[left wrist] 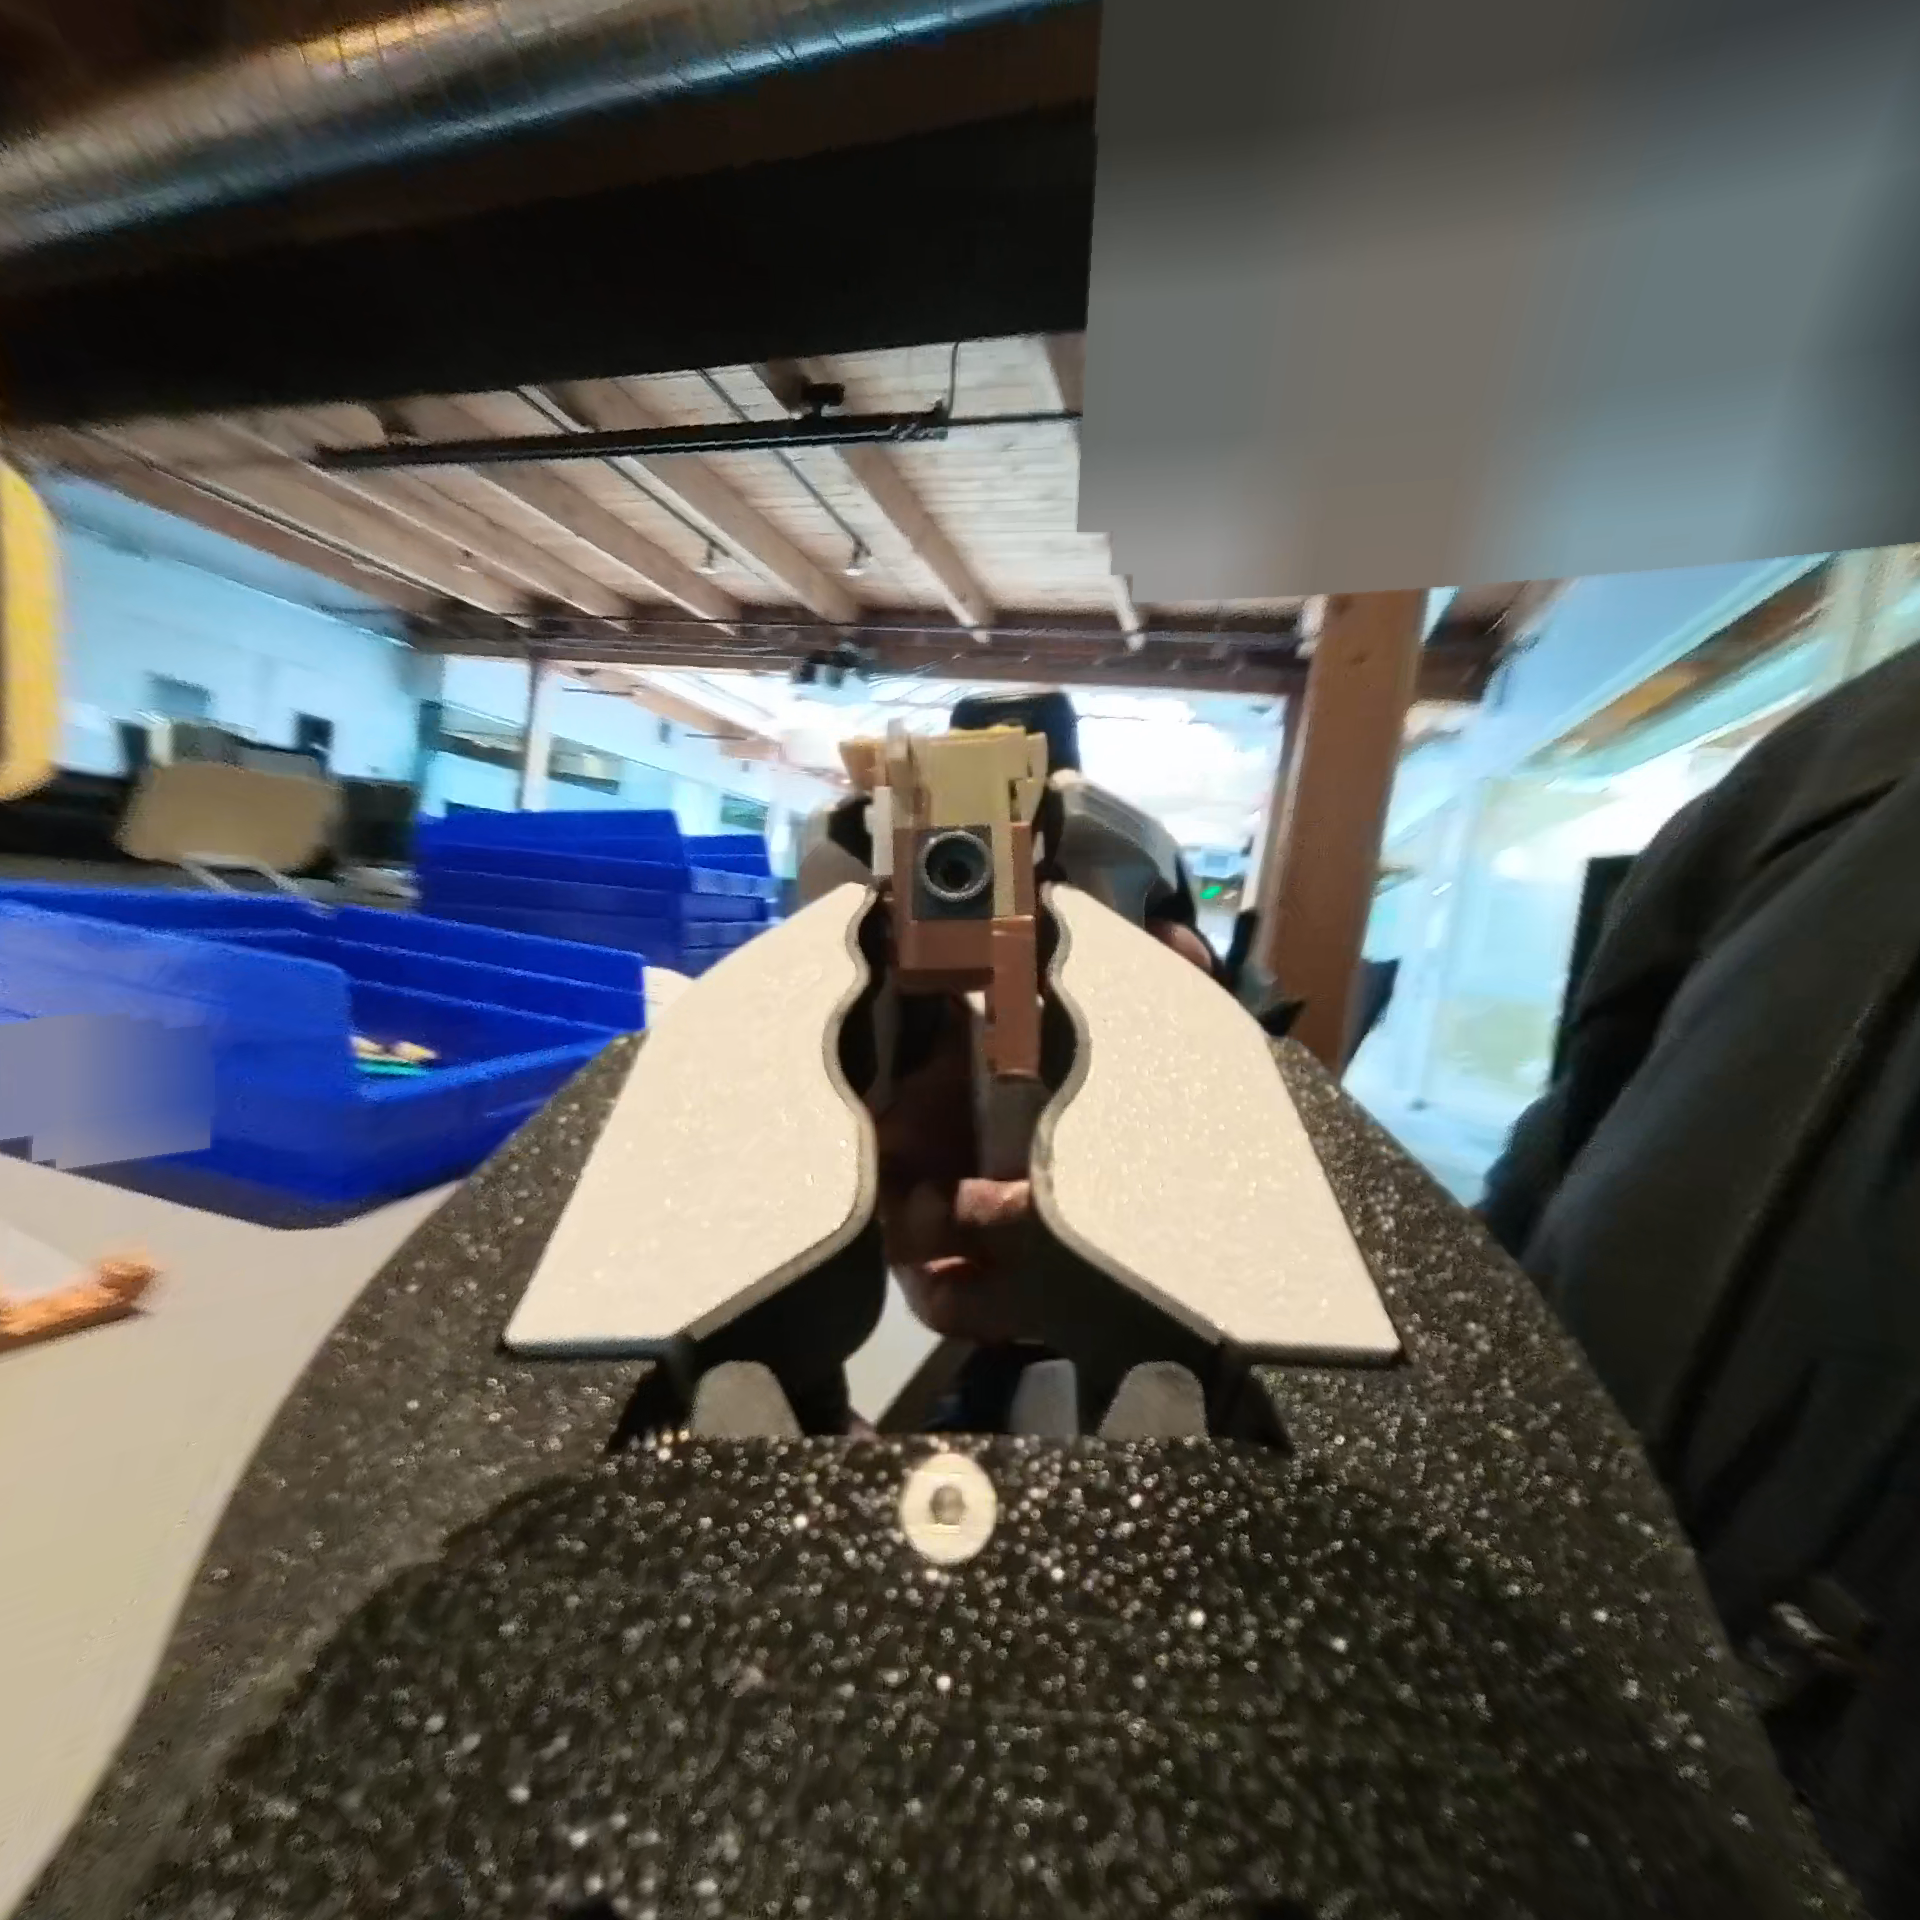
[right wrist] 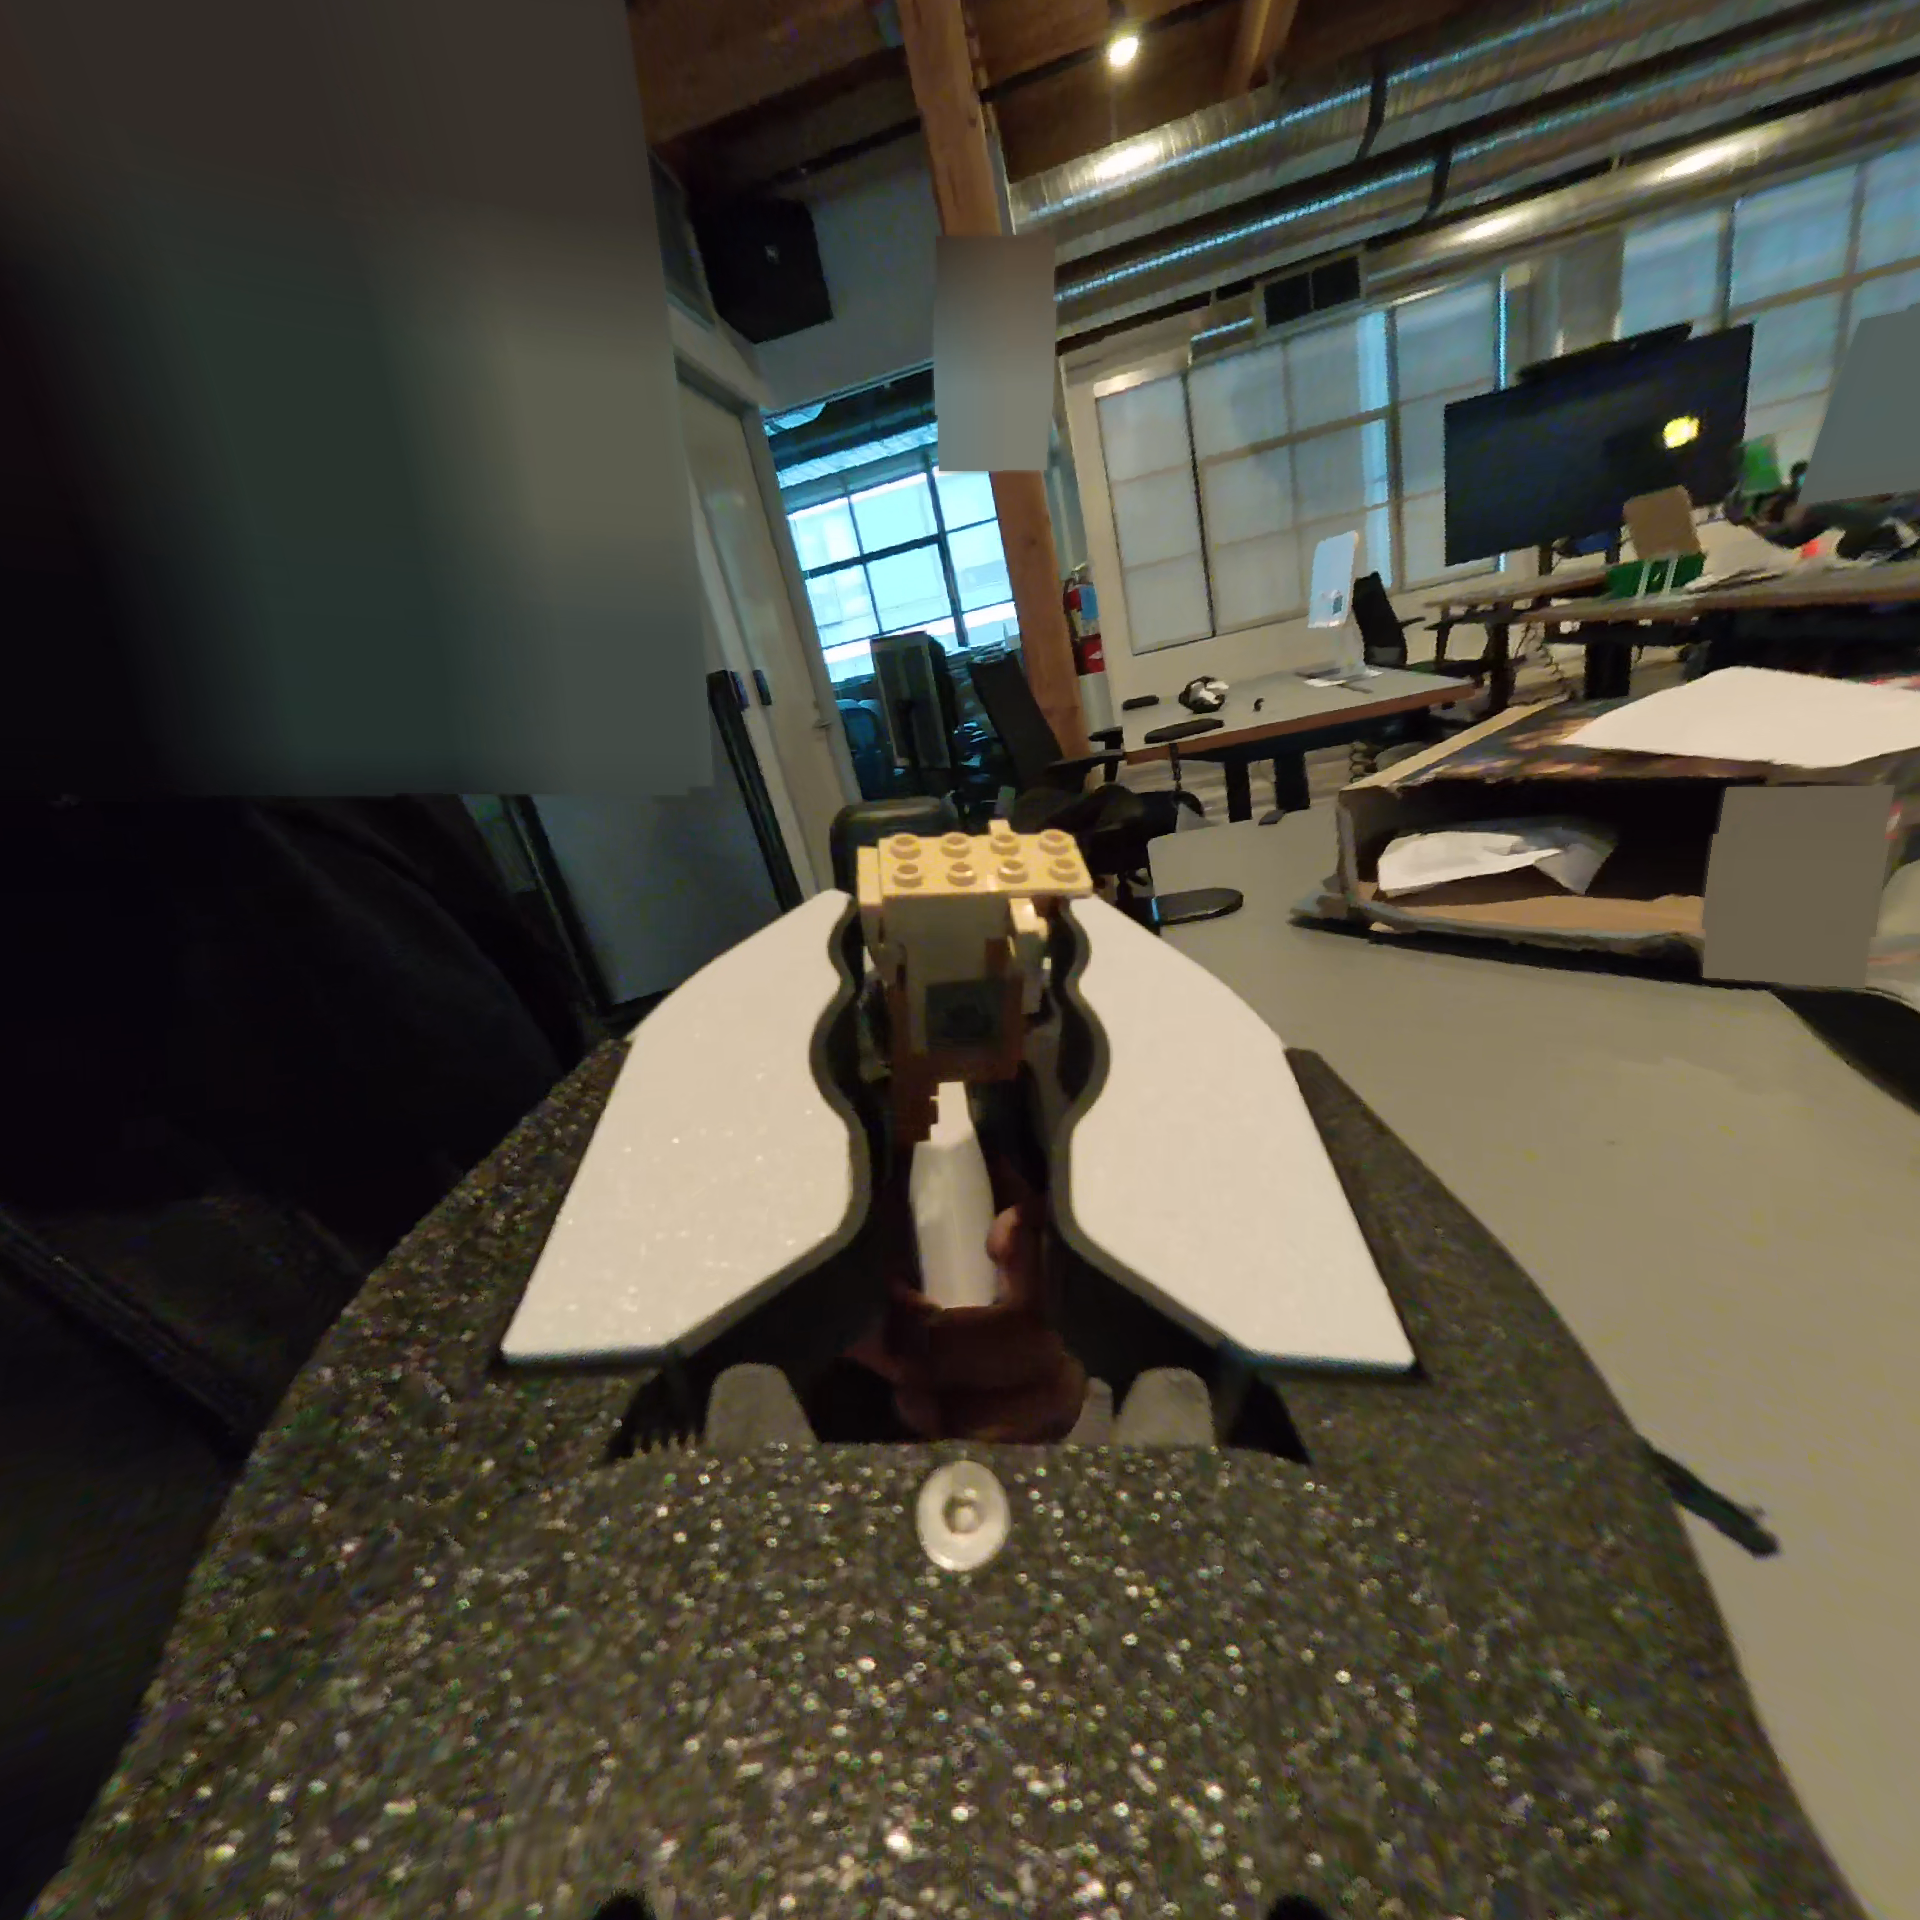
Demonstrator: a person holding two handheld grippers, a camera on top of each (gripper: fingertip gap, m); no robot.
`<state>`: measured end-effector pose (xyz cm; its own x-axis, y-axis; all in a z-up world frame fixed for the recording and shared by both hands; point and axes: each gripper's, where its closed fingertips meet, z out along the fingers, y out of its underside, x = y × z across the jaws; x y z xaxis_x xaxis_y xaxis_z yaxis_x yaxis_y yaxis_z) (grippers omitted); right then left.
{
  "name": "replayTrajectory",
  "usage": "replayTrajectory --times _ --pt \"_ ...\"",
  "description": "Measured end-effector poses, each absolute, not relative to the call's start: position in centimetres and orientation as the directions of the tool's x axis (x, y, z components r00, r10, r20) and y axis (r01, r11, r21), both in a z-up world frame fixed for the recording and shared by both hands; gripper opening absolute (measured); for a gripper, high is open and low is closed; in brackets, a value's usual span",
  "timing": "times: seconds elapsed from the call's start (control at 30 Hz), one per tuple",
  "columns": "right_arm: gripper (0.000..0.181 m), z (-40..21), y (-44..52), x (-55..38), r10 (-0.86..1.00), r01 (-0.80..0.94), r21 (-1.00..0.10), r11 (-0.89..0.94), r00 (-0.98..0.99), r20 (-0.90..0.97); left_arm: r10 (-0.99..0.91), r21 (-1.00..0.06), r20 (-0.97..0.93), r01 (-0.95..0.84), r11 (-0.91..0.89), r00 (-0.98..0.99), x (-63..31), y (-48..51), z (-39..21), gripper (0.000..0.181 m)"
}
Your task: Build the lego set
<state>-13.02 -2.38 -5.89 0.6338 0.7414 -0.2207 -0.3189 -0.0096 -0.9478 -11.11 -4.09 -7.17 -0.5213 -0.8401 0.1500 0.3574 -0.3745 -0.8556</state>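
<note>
While both grippers meet on it in mid-air above the bench, the lego model sits pinched in the nearly closed left gripper and right gripper; light, rigid, brittle at its joints, best gripped by its brown core

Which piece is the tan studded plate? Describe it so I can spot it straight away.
In the right wrist view, start at the two pale fingers of the right gripper. Between their tips sits a small brown and tan lego build, held above the grey table. The tan studded plate caps it: flat, two rows of round studs, unlike the brown bricks below.
</note>
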Motion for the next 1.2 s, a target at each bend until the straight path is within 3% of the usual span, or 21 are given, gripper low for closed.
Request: replayTrajectory --times 0.8,1.1,1.2 --pt "0.032 -6.3 -2.5 -12.9 0.726 -0.275 -0.961 0.021 0.665 -0.175 -0.882 -0.861 0.105 0.402 -0.312 -0.459 -11.0 -4.5 -7.6 0.026" --pt "0.034 -6.2 -2.1 -11.9 0.716 -0.358 -0.932 0.047 0.663 -0.219 -0.944 -0.897 0.097 0.384 -0.22 -0.314 -10.1 -3.8 -7.6 0.026" --pt "0.046 -6.5 -2.1 -11.3 0.714 -0.381 -0.924 0.037 0.656 -0.242 -0.967 -0.907 0.069 0.389 -0.163 -0.245 -10.2 -3.1 -7.2 0.026"
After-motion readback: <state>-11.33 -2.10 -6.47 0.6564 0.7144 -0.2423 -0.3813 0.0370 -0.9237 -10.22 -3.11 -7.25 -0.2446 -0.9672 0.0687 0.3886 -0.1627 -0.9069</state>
